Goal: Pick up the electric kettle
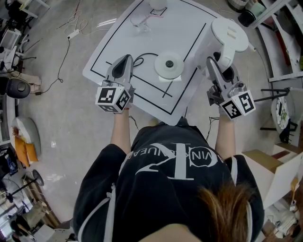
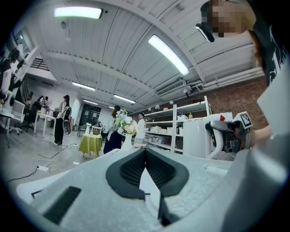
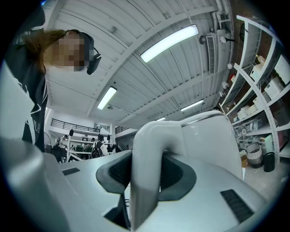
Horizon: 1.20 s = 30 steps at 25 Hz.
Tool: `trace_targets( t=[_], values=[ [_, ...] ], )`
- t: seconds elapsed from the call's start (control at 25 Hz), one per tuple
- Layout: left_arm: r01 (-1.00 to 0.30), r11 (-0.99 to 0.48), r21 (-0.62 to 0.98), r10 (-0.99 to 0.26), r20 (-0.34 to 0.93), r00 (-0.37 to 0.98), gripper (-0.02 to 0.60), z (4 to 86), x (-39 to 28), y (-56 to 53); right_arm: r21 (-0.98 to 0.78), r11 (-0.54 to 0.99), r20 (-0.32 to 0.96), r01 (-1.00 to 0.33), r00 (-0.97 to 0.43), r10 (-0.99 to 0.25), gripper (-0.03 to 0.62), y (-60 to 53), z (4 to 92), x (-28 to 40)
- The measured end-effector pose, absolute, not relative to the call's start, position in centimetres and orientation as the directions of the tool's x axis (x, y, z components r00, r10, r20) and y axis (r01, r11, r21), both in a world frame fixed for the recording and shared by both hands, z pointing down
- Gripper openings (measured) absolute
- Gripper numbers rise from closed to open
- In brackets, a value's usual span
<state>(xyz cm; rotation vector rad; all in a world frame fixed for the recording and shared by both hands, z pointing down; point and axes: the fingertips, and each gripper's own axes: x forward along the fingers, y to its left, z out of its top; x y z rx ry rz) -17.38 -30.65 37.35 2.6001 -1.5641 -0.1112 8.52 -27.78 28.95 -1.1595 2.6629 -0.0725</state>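
Note:
The white electric kettle (image 1: 227,40) is off its round base (image 1: 169,65), over the table's right edge. My right gripper (image 1: 211,64) is shut on the kettle's handle. In the right gripper view the curved white handle (image 3: 147,172) fills the gap between the dark pads (image 3: 113,174), with the kettle body (image 3: 213,140) behind it. My left gripper (image 1: 124,60) hovers over the table's left part, left of the base, shut and empty. In the left gripper view its pads (image 2: 129,170) meet at the tips, and the kettle (image 2: 199,138) shows at the right.
The white table (image 1: 118,33) carries black lines and a black cord (image 1: 142,59) to the base. A vase (image 1: 156,4) and a clear object (image 1: 142,21) stand at its far end. Shelving (image 1: 284,28) is at the right, and cables lie on the floor to the left.

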Motion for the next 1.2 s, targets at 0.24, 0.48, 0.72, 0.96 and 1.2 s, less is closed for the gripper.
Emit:
trace_targets(
  t=[0.24,0.48,0.72,0.96,1.2],
  values=[
    [-0.876,-0.466,0.126,-0.883,-0.009,0.469,0.008,37.12,-17.37,-30.81,-0.140,0.685,-0.195,-0.715,-0.658,-0.727,0.133,-27.89,28.82,8.56],
    [-0.876,-0.466,0.124,-0.883,-0.012,0.469,0.008,37.11,-17.37,-30.75,-0.138,0.683,-0.196,-0.717,-0.656,-0.729,0.133,-27.90,28.82,8.62],
    [-0.877,-0.464,0.126,-0.885,-0.014,0.466,0.008,37.05,-17.52,-30.68,-0.139,0.683,-0.195,-0.717,-0.656,-0.729,0.133,-27.86,28.73,8.63],
    [-0.873,-0.470,0.131,-0.882,-0.015,0.472,0.008,36.96,-17.29,-30.80,-0.145,0.681,-0.192,-0.717,-0.655,-0.731,0.133,-27.94,28.76,8.61],
    [-0.872,-0.471,0.132,-0.881,-0.014,0.474,0.008,36.86,-17.24,-30.98,-0.152,0.685,-0.189,-0.712,-0.660,-0.727,0.133,-27.99,28.80,8.51]
  ],
)
